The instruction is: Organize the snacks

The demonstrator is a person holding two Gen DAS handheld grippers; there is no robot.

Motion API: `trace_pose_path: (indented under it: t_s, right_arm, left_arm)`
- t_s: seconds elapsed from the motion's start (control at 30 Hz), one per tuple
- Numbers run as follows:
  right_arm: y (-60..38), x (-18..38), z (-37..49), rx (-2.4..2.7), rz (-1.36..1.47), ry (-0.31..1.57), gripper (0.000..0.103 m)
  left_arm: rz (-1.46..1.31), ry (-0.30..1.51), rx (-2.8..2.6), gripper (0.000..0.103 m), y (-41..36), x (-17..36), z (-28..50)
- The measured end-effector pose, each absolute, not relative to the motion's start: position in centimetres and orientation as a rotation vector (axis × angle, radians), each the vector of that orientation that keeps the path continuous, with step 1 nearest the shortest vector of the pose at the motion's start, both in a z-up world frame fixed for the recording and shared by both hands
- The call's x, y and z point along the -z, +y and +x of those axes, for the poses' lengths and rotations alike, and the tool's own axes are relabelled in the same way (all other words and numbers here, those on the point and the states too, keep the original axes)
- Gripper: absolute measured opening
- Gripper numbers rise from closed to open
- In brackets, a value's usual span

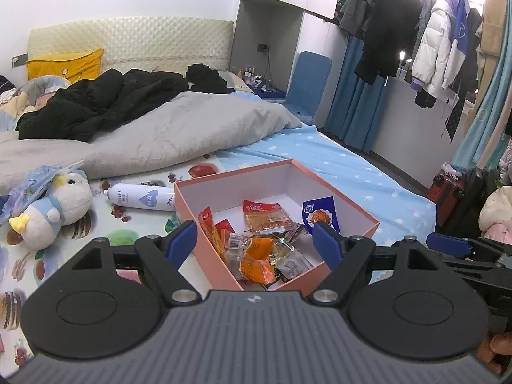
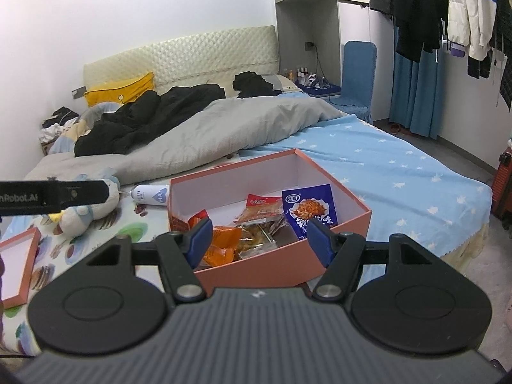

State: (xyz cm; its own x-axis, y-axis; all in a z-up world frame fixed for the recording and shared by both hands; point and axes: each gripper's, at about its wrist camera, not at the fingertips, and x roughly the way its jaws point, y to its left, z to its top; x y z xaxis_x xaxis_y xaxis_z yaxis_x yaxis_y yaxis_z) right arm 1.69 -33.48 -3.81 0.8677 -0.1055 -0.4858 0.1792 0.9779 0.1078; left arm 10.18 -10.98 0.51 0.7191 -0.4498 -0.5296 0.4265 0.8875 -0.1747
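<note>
A pink open box [image 1: 339, 192] [image 2: 339, 188] sits on the bed and holds several snack packets: orange ones [image 1: 259, 257] [image 2: 222, 244], a red-topped one [image 1: 265, 216] [image 2: 264, 206] and a blue packet [image 1: 320, 212] [image 2: 308, 209] leaning on the right wall. My left gripper [image 1: 254, 241] is open and empty, just above the box's near side. My right gripper [image 2: 259, 238] is open and empty, over the box's near edge. Its blue finger [image 1: 448, 244] shows at the right of the left wrist view.
A white spray can [image 1: 140, 198] [image 2: 150, 193] lies left of the box. A plush duck [image 1: 54, 204] [image 2: 86, 208] lies further left. The box lid [image 2: 19, 268] lies at the left. A grey duvet [image 1: 179, 131] and black clothes cover the bed behind. The bed's right edge drops to the floor.
</note>
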Motion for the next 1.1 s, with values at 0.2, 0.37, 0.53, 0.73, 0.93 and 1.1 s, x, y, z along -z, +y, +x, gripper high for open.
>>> trace_pose_path:
  t_s: [0.2,0.37,0.53,0.73,0.93,1.1]
  right_arm:
    - [-33.4,3.7,1.6,0.148,0.154,0.495,0.067]
    - [-33.5,3.7,1.7,0.148,0.152,0.489,0.067]
    - [-34.2,3.4,1.9,0.143,0.176,0.481,0.103]
    - [-34.7,3.7,2.0,0.175,0.194,0.489,0.103]
    - [-34.7,3.8,2.0,0.173,0.204,0.496,0.103]
    - [-34.7,3.9,2.0,0.168,0.207,0.493,0.103]
  left_arm:
    - [-0.052,0.596,0.482,0.086,-10.7,-0.5,10.3]
    - [-0.062,0.601,0.494,0.099,-10.8,-0.6,10.5]
    - [-0.041,0.606,0.495,0.103,-11.1,-0.7,10.7]
    - [-0.045,0.617,0.464,0.103,-11.1,-0.6,10.9]
    - [-0.037,0.631,0.432,0.103,-11.0,-0.5,11.1]
    - [-0.033,0.631,0.422,0.103,-10.8,-0.7,11.3]
